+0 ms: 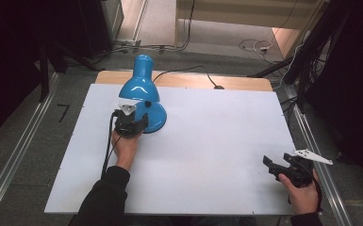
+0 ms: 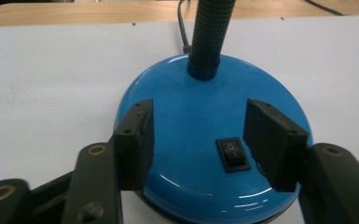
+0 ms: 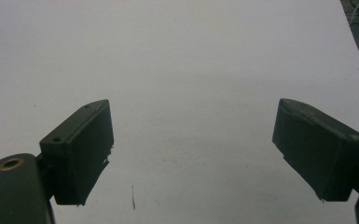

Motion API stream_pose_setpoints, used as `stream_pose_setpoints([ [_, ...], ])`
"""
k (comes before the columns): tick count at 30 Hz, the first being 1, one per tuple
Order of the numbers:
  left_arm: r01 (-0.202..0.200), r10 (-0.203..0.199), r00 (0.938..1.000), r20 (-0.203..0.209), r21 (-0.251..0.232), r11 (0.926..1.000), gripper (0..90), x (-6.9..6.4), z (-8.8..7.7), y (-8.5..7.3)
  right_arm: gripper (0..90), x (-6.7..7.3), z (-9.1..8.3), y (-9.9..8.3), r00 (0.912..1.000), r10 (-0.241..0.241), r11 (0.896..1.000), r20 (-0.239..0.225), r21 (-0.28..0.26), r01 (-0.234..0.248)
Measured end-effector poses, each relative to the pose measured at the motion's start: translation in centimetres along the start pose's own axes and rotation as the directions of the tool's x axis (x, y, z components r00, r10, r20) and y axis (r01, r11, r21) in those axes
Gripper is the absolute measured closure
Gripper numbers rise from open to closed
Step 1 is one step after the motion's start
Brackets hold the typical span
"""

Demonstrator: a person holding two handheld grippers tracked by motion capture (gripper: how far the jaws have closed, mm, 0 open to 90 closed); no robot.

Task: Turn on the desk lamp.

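A blue desk lamp (image 1: 139,86) stands at the back left of the white table (image 1: 207,141), its shade bent forward over its round base (image 1: 155,117). My left gripper (image 1: 138,123) sits over the near edge of that base. In the left gripper view the left gripper (image 2: 198,116) stands open above the blue base (image 2: 191,98), the pads apart from each other. The black rocker switch (image 2: 233,154) lies between them, close to the right-hand pad (image 2: 270,140). The ribbed black neck (image 2: 210,37) rises behind. My right gripper (image 1: 271,165) rests open at the front right; the right gripper (image 3: 193,126) holds nothing.
The lamp's black cable (image 1: 188,70) runs off the back over a strip of wooden tabletop (image 1: 235,82). Metal rails (image 1: 19,150) flank the table on both sides. More cables lie on the floor behind (image 1: 259,47).
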State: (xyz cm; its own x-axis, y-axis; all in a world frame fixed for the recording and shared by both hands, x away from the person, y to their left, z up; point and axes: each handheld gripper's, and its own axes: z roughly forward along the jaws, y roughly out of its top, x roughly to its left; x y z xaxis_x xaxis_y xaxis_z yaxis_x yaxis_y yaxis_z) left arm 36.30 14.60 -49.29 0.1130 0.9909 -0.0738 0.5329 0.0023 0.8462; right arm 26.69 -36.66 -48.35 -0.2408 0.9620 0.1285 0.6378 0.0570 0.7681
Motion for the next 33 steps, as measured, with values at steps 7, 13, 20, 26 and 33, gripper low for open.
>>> stream_pose_setpoints([
  [7, 0.000, 0.000, 0.9997, 0.026, 0.011, 0.9999, 72.7, -0.28, 0.15, -0.19, 11.4, -0.12, 0.04, 0.00, 1.0000, 0.003, 1.000, 0.001, 0.002, -0.003],
  [13, 0.002, -0.003, 0.9981, 0.062, 0.026, 0.9997, 88.9, -0.35, 0.28, -0.33, 11.5, -0.04, 0.08, 0.00, 1.0000, -0.002, 1.000, 0.004, 0.007, 0.002],
  [20, -0.003, 0.001, 0.9973, 0.073, 0.030, 0.9995, 90.0, -0.69, 0.43, -0.50, 11.5, -0.20, 0.06, 0.00, 1.0000, 0.005, 1.000, 0.003, 0.008, -0.005],
  [26, -0.007, 0.005, 0.9966, 0.082, 0.024, 0.9997, 90.0, -0.75, 0.46, -0.60, 11.5, -0.22, 0.08, 0.03, 1.0000, 0.006, 1.000, 0.003, 0.007, -0.006],
  [33, 0.019, -0.020, 0.9962, 0.084, 0.013, 0.9997, 90.0, -0.80, 0.41, -0.84, 11.5, -0.07, 0.00, 0.03, 1.0000, 0.002, 1.000, -0.001, 0.005, -0.002],
])
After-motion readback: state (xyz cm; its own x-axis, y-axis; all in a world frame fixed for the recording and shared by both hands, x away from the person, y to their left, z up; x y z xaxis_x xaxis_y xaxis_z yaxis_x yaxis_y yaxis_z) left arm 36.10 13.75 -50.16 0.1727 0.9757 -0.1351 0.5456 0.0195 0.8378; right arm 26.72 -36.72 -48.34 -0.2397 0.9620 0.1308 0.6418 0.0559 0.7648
